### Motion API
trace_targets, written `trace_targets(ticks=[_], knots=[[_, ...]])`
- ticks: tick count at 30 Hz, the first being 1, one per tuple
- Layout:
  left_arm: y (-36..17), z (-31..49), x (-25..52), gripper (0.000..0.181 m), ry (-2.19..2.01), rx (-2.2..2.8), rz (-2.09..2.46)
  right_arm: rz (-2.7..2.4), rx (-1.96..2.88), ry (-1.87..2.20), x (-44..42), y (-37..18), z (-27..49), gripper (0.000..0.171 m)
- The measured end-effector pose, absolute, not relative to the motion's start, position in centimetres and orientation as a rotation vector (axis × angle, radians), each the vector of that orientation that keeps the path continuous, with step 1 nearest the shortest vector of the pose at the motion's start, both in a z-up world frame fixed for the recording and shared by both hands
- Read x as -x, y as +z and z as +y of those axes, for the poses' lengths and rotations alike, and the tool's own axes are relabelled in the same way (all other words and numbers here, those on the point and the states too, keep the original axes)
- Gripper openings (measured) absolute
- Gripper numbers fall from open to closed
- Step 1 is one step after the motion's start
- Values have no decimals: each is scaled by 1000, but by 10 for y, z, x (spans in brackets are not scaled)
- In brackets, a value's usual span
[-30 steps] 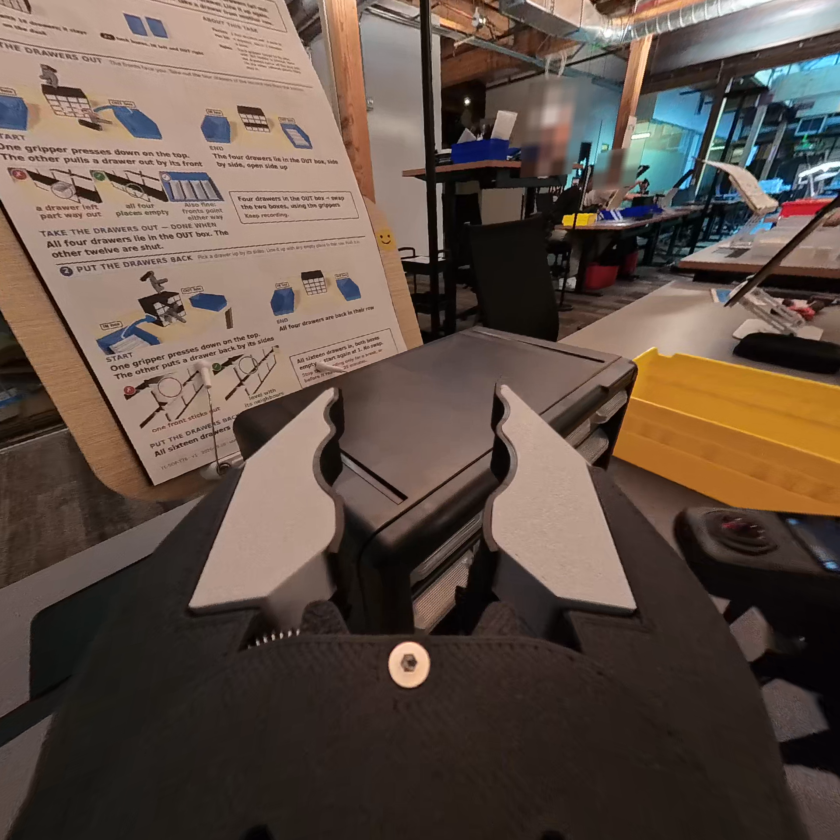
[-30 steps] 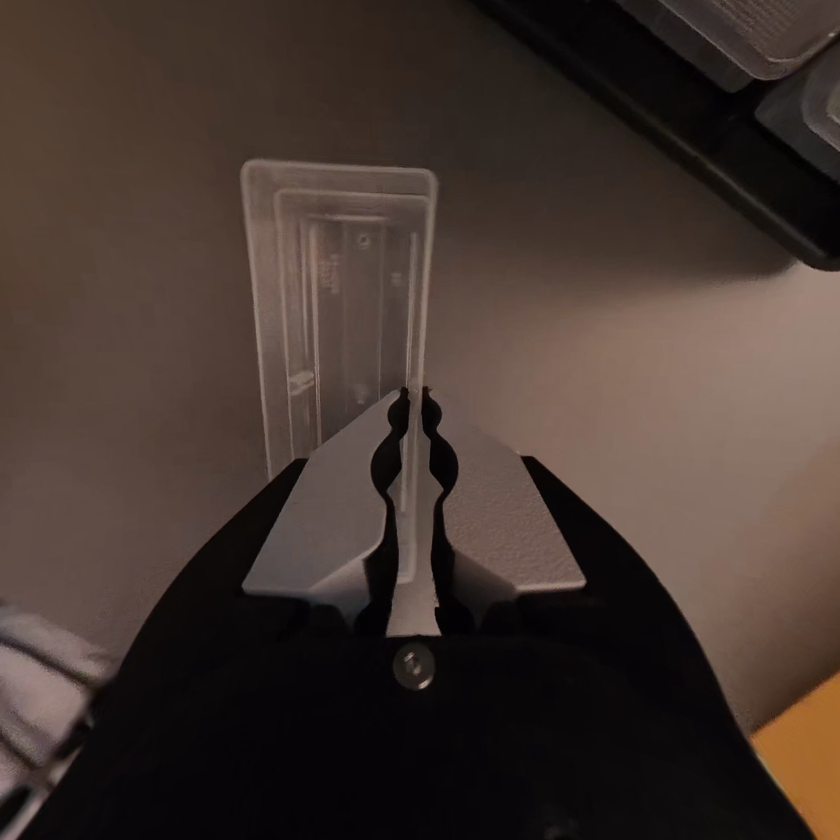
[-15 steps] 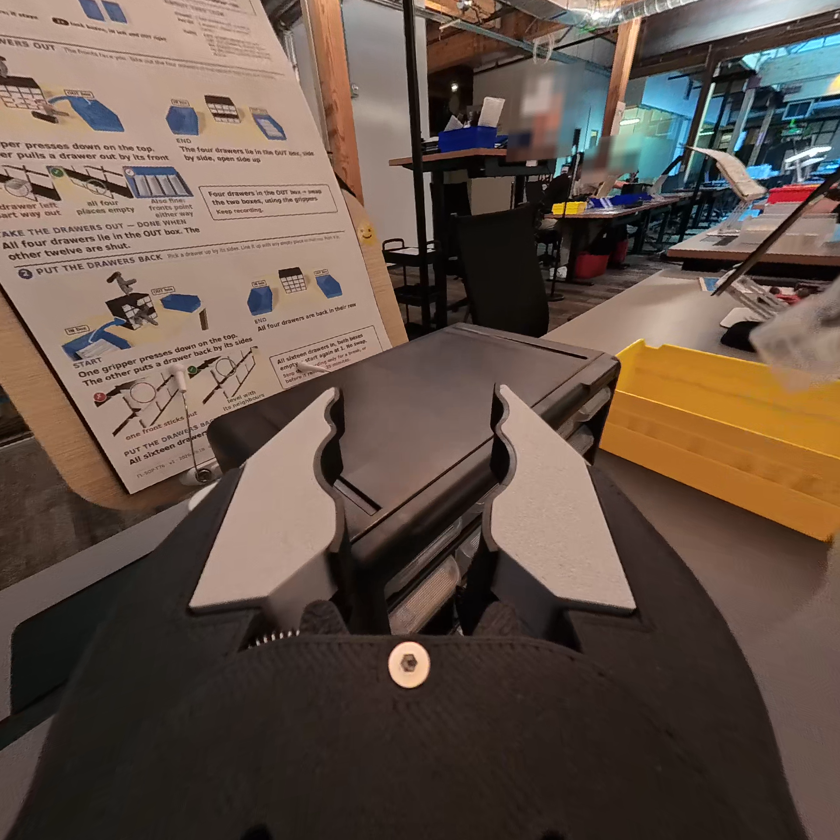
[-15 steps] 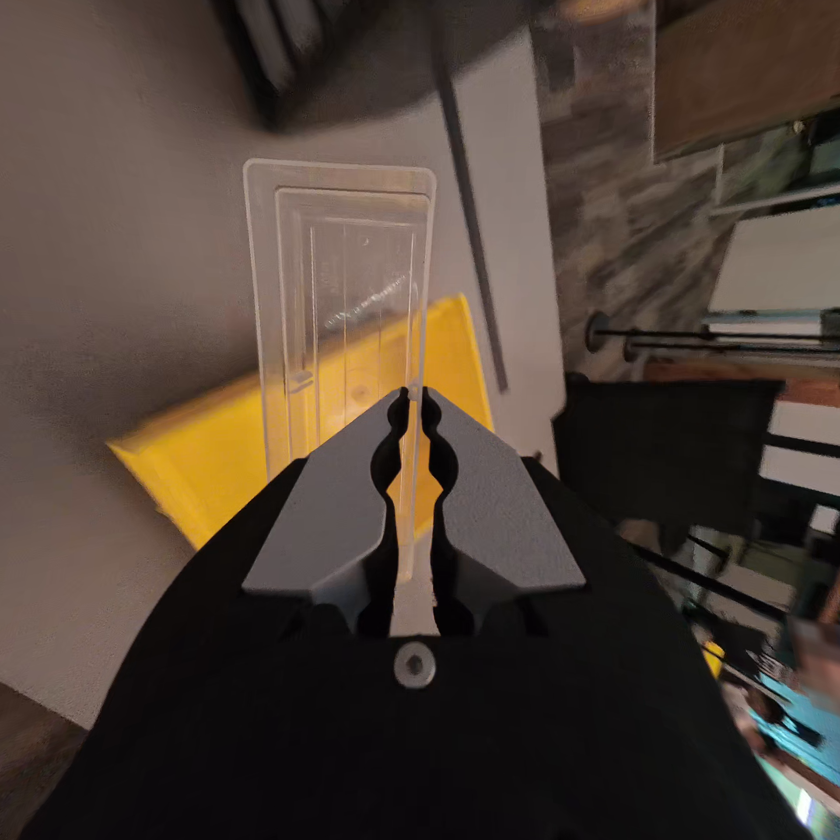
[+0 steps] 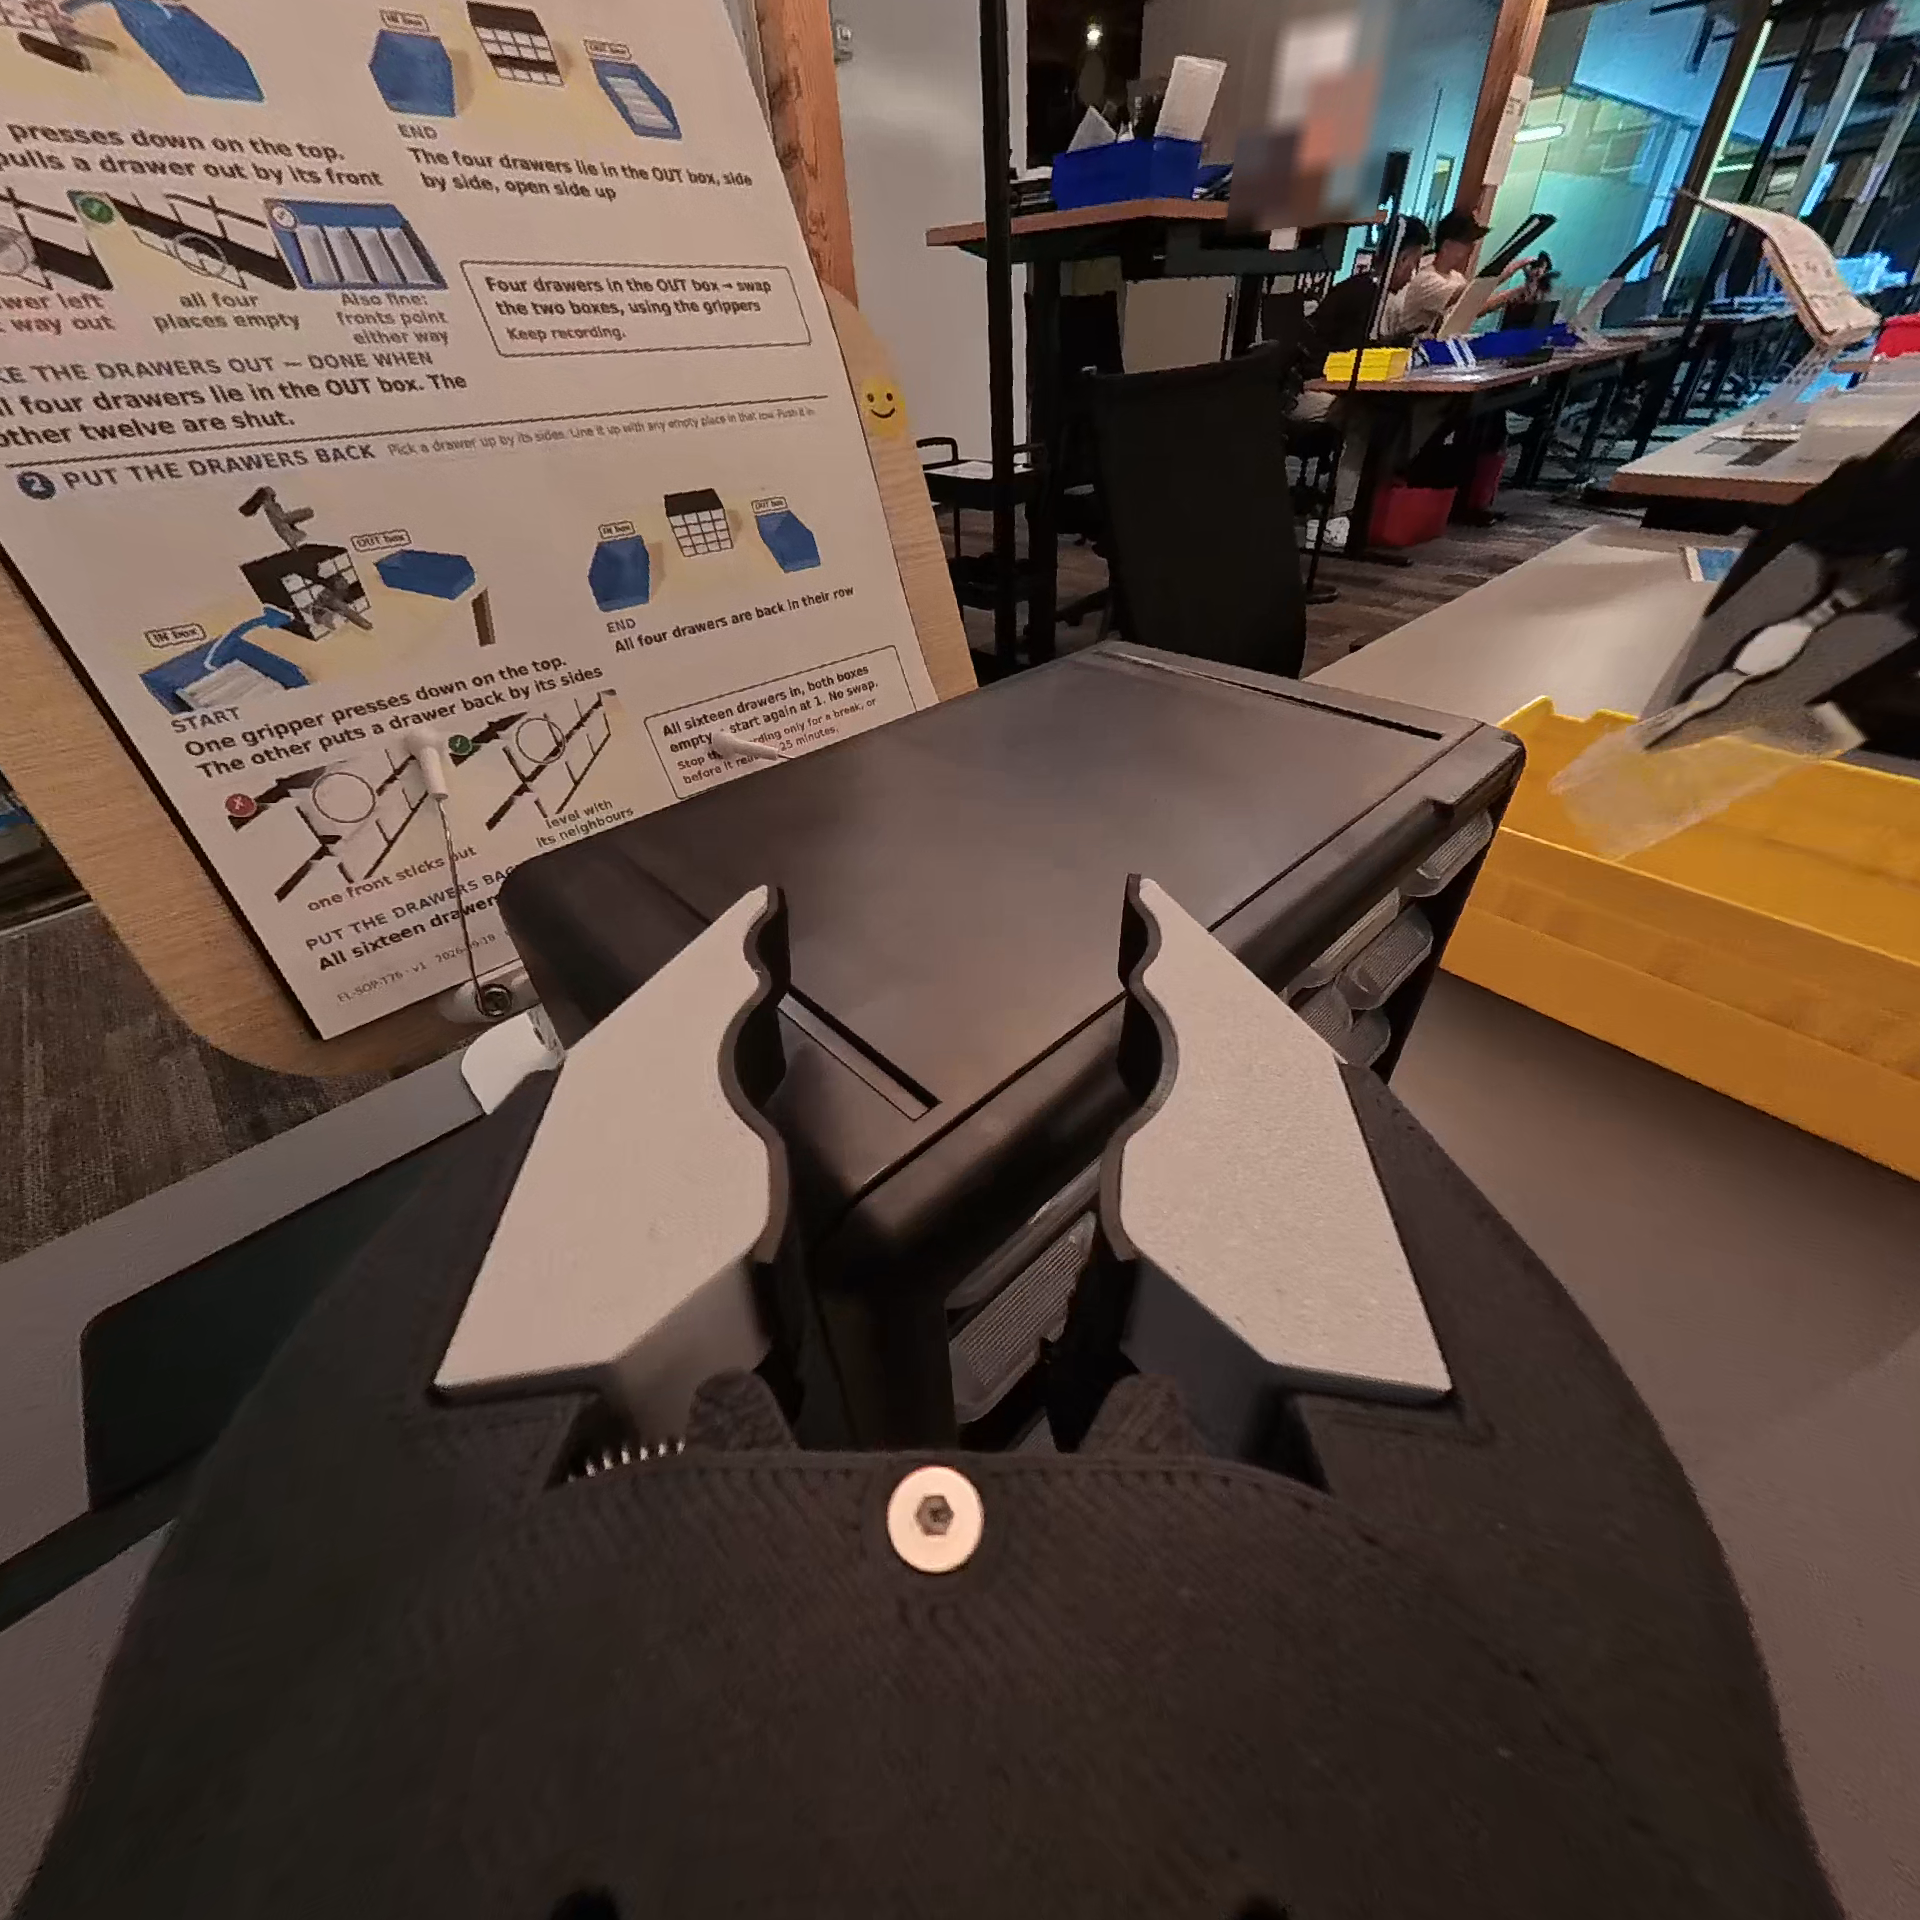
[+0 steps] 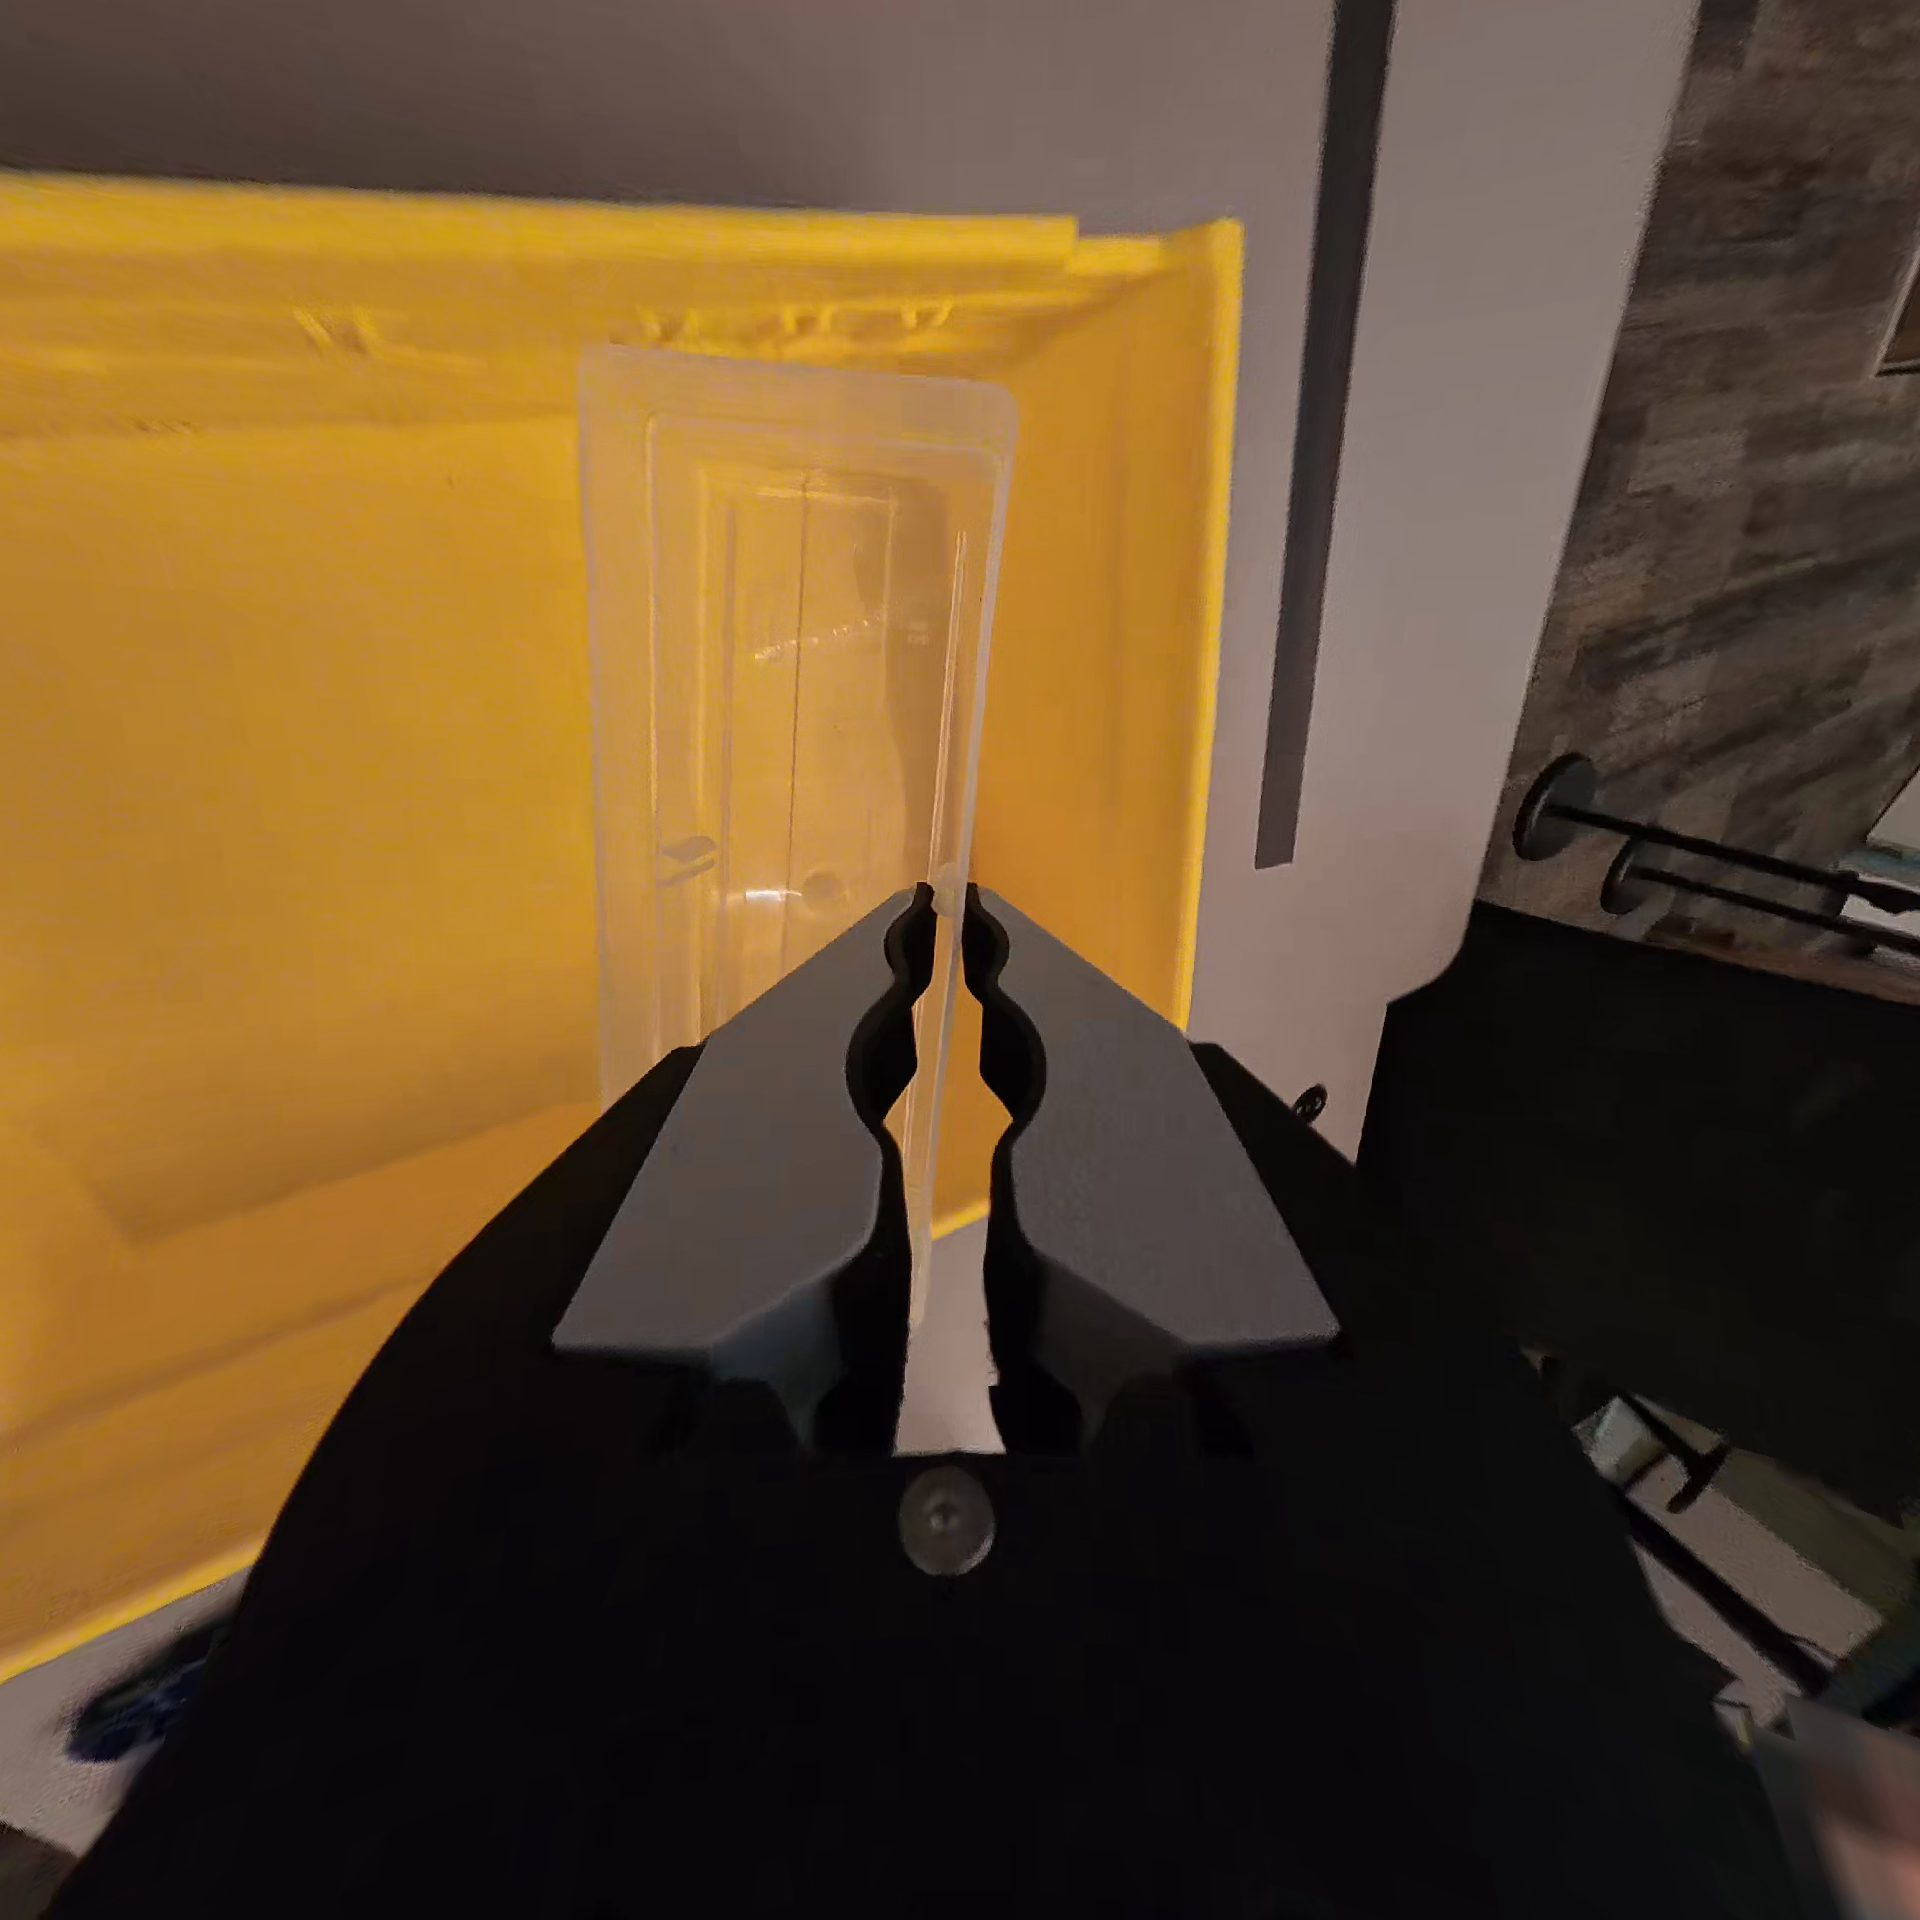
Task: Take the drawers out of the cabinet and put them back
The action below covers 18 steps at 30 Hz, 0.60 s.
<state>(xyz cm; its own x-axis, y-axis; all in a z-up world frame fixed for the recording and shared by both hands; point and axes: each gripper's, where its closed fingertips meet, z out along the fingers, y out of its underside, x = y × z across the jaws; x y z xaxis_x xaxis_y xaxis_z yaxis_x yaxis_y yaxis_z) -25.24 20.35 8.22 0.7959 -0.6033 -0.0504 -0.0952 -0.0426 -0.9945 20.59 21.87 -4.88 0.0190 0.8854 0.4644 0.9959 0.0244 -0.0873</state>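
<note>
1. On the grey bench [image 5: 1621,1299]: black cabinet [image 5: 1039,831], remaining drawers shut in its front.
2. Left tongs [image 5: 951,914]: spread wide, straddling the cabinet's near top edge, apparently steadying it against pulls.
3. Right tongs [image 6: 940,896]: clamped on one side wall of a clear drawer [image 6: 800,665], hanging above the yellow bin [image 6: 260,727], judged ready for setting down.

Your left gripper [image 5: 951,904] hides the cabinet's [image 5: 1049,831] near corner, so contact can't be judged. The instruction poster [image 5: 395,416] and yellow bin [image 5: 1662,987] are cut off at the edges. The clear drawer [image 5: 1662,795] is blurred, its far end indistinct.
</note>
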Motion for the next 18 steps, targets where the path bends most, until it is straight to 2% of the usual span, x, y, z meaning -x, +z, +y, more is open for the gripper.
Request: trace_targets(ticks=[8,15,18], knots=[[82,205,253,61,-407,1586,579,-2127,1805,-440,-208,-115,244,3],[74,212,255,62,-376,1602,578,-2185,1680,-517,-208,-133,263,4],[76,212,255,62,-392,1588,576,-2173,1666,-576,-214,-134,272,11]])
